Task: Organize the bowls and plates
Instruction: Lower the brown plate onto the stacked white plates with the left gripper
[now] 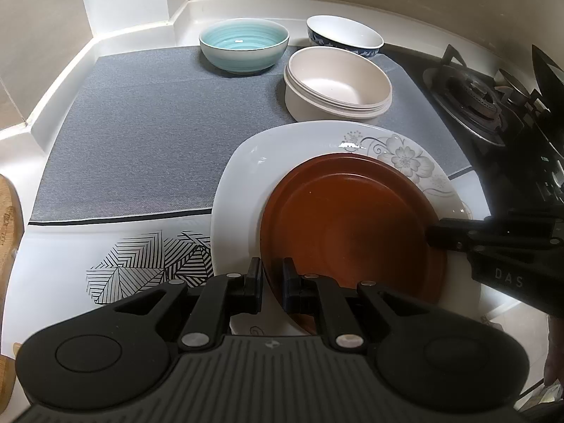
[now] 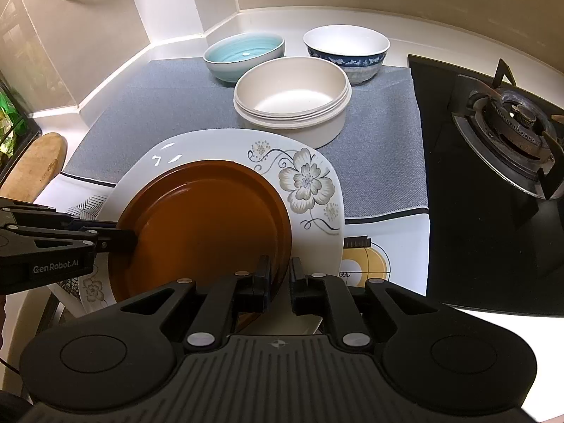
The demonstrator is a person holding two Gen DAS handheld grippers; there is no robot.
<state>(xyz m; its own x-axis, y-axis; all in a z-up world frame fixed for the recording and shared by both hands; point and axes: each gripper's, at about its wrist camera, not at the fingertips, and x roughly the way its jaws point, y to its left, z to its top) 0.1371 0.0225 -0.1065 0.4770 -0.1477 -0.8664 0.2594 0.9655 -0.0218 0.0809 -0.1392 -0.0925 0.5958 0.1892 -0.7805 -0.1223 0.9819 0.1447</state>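
The brown plate is lying on the white plate, the one with a grey flower printed on its rim. In the left wrist view the pair is sitting at the lower right of centre. The white plate is resting partly on the grey mat and partly on the mat's white, line-patterned border nearer the bottom of the frame.

The left gripper is reaching in from the bottom edge and pinching the near rim of the brown plate. Its tongs are standing narrow, with one finger on either side of the rim. In the right wrist view this same gripper is coming in from the left edge onto the plate's left rim.

The right gripper is straddling the brown plate's rim at the lower centre of its own view. Its tongs are also standing narrow, with the rim between them. Whether the pads are actually pressing on the rim, I cannot tell. In the left wrist view it is entering from the right edge onto the plate's right rim.

Above the plates, a stack of beige bowls is sitting on the mat, just beyond the white plate's far edge. A teal bowl is standing at the upper centre, and a blue bowl is standing to its right. All of them are upright.

A black stove is filling the right side of the right wrist view. A wooden board is showing at the left edge.
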